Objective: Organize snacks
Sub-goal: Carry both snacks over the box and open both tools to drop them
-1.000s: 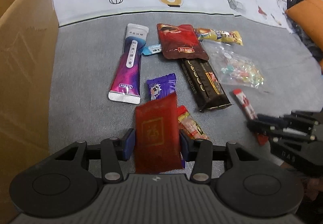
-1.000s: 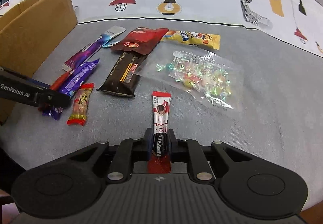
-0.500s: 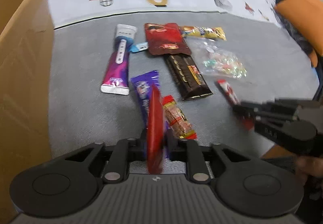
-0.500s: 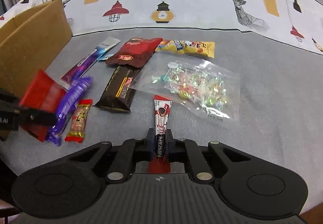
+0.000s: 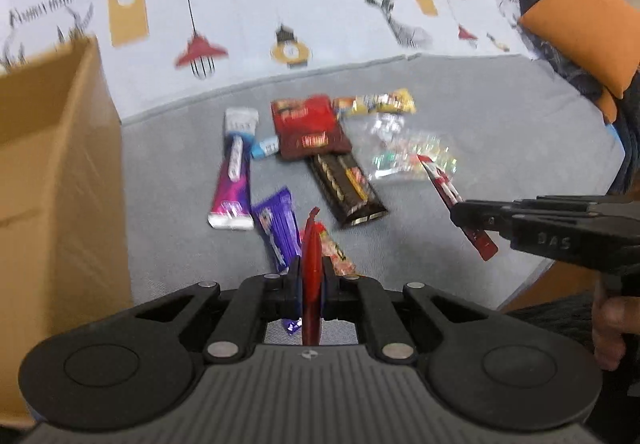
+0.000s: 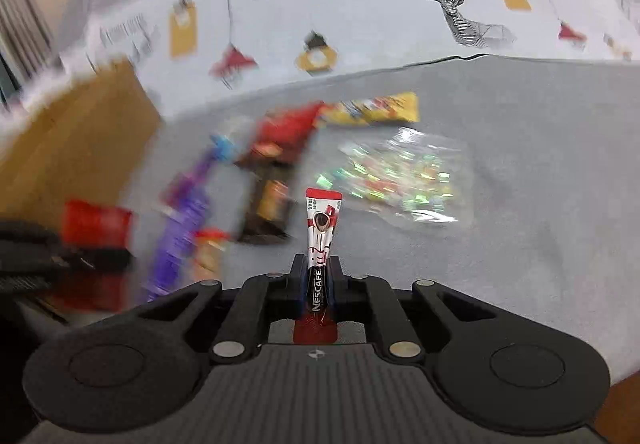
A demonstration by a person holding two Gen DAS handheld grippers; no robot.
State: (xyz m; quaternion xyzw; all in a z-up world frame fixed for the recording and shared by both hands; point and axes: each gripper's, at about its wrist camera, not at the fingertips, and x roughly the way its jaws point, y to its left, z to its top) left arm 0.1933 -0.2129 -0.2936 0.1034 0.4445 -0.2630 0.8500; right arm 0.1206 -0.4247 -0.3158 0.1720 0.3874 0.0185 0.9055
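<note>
Two grippers loaded, both clear of the grey cloth (image 5: 500, 131).
Left gripper (image 5: 311, 278) has just closed its jaws on a red packet (image 5: 311, 264), held edge-on, right of the cardboard box (image 5: 56, 179). Right gripper (image 6: 318, 276) pinches a Nescafe stick (image 6: 321, 232), further right of the box. Remaining snacks lie on the cloth beyond both; the purple wrapper (image 5: 278, 224) lies nearest the left gripper.

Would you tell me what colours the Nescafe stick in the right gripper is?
Nescafe stick: white with red ends and a dark lettered band, clearest in the right wrist view.
</note>
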